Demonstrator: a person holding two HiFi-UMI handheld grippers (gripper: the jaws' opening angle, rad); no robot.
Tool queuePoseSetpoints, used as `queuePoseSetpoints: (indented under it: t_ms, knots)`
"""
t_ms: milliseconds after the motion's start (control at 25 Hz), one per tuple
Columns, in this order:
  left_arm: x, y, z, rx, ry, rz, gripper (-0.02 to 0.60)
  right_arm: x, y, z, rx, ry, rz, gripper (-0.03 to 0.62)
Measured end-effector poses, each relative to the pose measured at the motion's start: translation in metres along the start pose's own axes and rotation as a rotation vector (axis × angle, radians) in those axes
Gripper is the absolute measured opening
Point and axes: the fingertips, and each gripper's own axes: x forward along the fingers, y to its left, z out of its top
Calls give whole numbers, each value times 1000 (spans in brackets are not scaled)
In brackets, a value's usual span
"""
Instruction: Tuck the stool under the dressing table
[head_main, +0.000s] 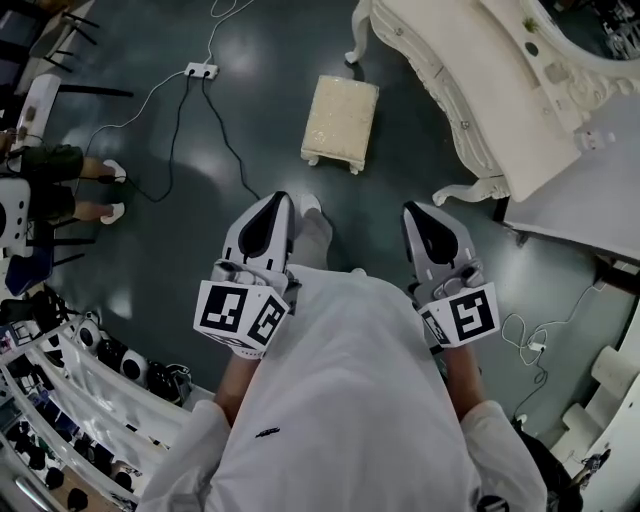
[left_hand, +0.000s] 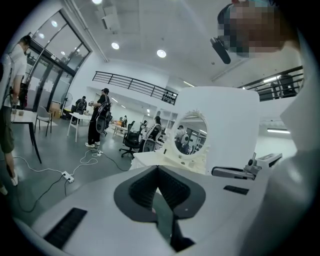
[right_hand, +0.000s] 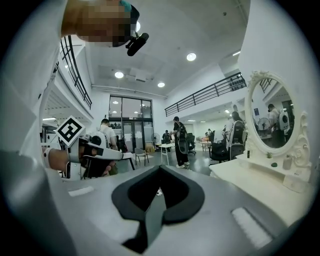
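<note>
**Cream stool out in the open, nothing tucked yet**

Head view: the stool (head_main: 340, 122), with its pale padded top, stands on the dark floor (head_main: 200, 180) far from the person. It is left of the dressing table (head_main: 470, 80) and clear of its carved legs, so no part of it sits under the table. The left gripper (head_main: 272, 215) and the right gripper (head_main: 425, 225) are held side by side close to the person's body. Both point toward the stool, well short of it, and touch nothing. A power strip (head_main: 201, 70) with its cables (head_main: 225, 140) lies on the floor to the far left of the stool.

Left gripper view: the jaws are clenched together with nothing between them. Beyond them rise the dressing table's white surface and its mirror (left_hand: 191, 134). The stool does not show.

Right gripper view: these jaws are also pressed together and empty. The dressing table's surface runs along the right, with the mirror above it, and the left gripper shows at the left edge. Again no stool appears.

By my reading the task has barely started. All of it is left: reaching the stool, taking hold of it or pushing it, and sliding it rightward between the table's legs until it sits underneath.
</note>
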Motion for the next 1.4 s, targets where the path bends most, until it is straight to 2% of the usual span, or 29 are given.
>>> queuePoseSetpoints:
  t_ms: [200, 400, 760, 960, 1400]
  knots:
    - [43, 41, 23, -11, 25, -23, 8, 61, -22, 11, 2, 20, -23, 11]
    - [69, 91, 46, -37, 26, -29, 8, 115, -40, 22, 30, 28, -83, 11]
    - [112, 149, 66, -78, 39, -78, 8, 182, -52, 36, -23, 51, -129, 11]
    - [134, 160, 68, -76, 69, -106, 8, 194, -60, 36, -18, 61, -151, 11]
    - [157, 148, 50, -64, 145, -115, 8, 200, -72, 16, 34, 68, -136, 11]
